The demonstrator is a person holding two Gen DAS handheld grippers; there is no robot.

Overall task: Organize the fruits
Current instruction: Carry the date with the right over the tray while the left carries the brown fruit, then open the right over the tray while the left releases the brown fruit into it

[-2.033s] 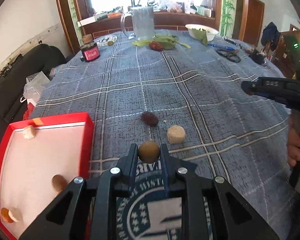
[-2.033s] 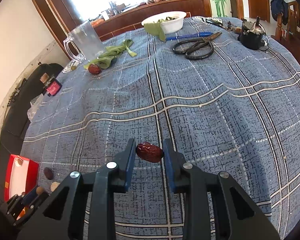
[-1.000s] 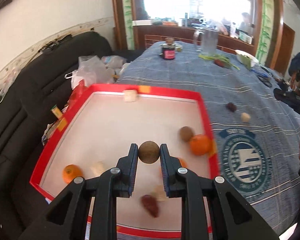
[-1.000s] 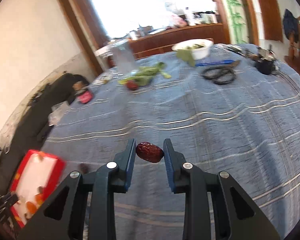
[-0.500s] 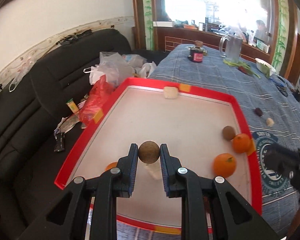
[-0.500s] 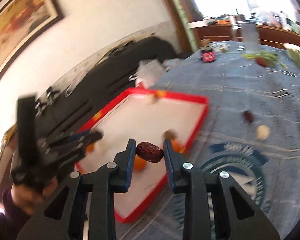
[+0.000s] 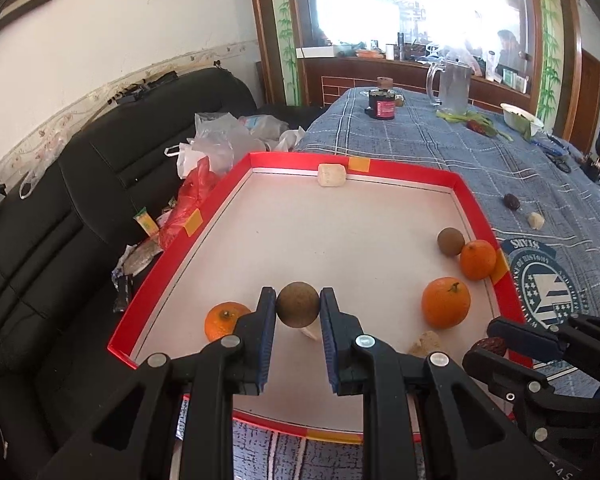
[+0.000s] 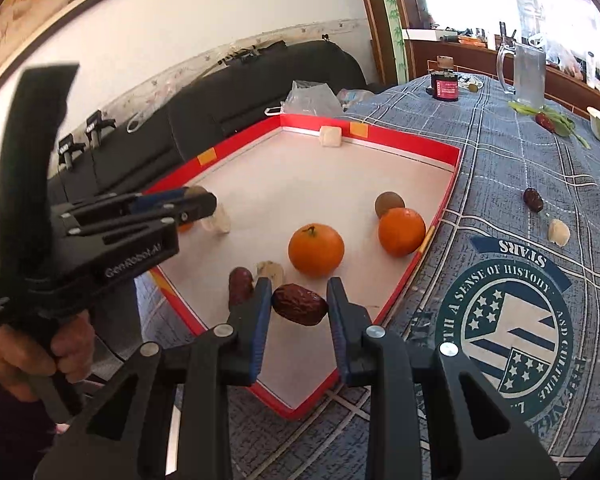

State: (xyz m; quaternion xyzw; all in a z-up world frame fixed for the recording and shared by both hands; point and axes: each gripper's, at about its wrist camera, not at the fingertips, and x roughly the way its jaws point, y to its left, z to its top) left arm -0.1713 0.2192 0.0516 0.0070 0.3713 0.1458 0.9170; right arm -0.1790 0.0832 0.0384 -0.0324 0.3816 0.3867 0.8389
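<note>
My left gripper point(image 7: 298, 312) is shut on a round brown fruit point(image 7: 298, 309) and holds it above the near part of the red tray point(image 7: 466, 200). My right gripper point(image 8: 299, 304) is shut on a red date point(image 8: 299, 309) above the tray's near right corner point(image 8: 452, 152). The right gripper also shows in the left wrist view point(image 7: 496, 342). In the tray lie three oranges point(image 7: 446, 302), a brown fruit point(image 7: 451, 241), a red date point(image 8: 240, 285) and pale fruit pieces point(image 7: 331, 175). A red date point(image 8: 533, 199) and a pale piece point(image 8: 559, 232) lie on the cloth.
The table carries a blue checked cloth point(image 8: 512, 168) with a round emblem point(image 8: 508, 330). At the far end stand a glass pitcher point(image 7: 453, 86), a red-labelled jar point(image 7: 381, 105), a white bowl point(image 7: 520, 118) and greens. A black sofa point(image 7: 60, 208) with bags lies left of the tray.
Both grippers have moved left from over the cloth to above the tray, each still holding its fruit. The right gripper has come in beside the left one.
</note>
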